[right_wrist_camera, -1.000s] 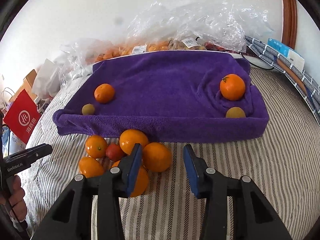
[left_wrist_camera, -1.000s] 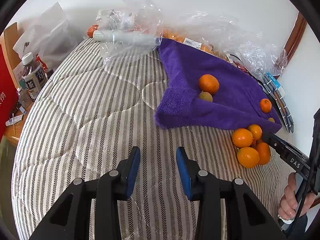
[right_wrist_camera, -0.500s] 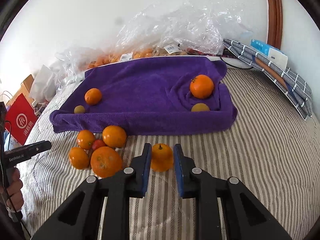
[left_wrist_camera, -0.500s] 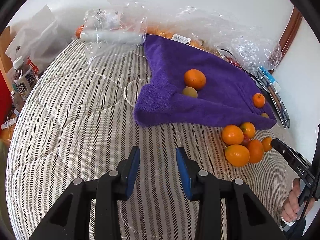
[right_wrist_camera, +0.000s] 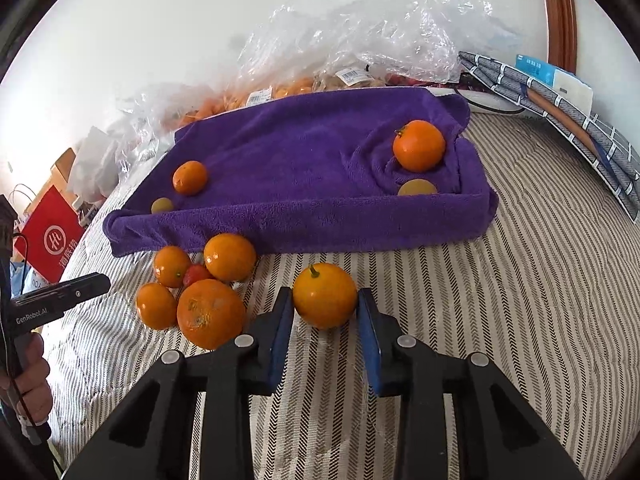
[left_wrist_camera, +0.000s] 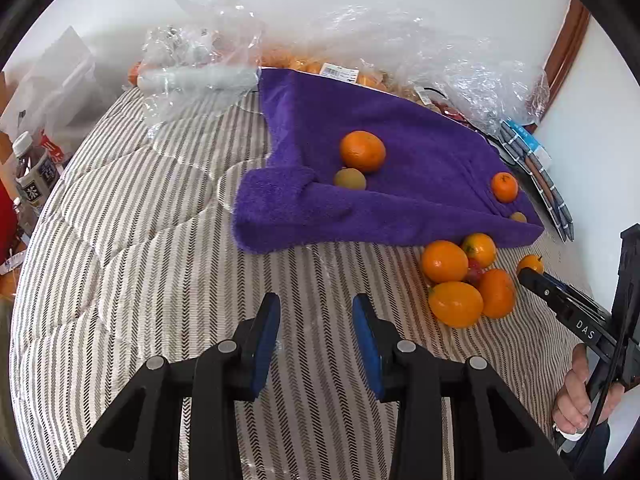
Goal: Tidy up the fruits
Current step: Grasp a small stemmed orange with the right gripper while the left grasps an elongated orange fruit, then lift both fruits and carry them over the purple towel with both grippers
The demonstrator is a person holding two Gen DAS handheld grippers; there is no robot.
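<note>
A purple towel-lined tray (right_wrist_camera: 304, 216) (left_wrist_camera: 400, 224) lies on the striped bedspread. It holds an orange (right_wrist_camera: 419, 145) and a small green-yellow fruit (right_wrist_camera: 417, 188) at its right end, and an orange (right_wrist_camera: 189, 177) with a small green fruit (right_wrist_camera: 162, 205) at its left end. My right gripper (right_wrist_camera: 324, 312) is shut on an orange with a stem (right_wrist_camera: 325, 295), held in front of the tray. A pile of oranges (right_wrist_camera: 210, 312) (left_wrist_camera: 456, 304) with a small red fruit (right_wrist_camera: 195, 274) lies beside it. My left gripper (left_wrist_camera: 316, 316) is open and empty above the bedspread.
Clear plastic bags of fruit (right_wrist_camera: 352, 40) (left_wrist_camera: 200, 52) lie behind the tray by the wall. A checked folded cloth with a blue box (right_wrist_camera: 560, 92) is at the right. A red bag (right_wrist_camera: 52, 236) and bottles (left_wrist_camera: 36, 176) stand at the bed's left edge.
My right gripper closed on an orange taken from the pile and has lifted it clear of the pile. My left gripper drifted left, staying open.
</note>
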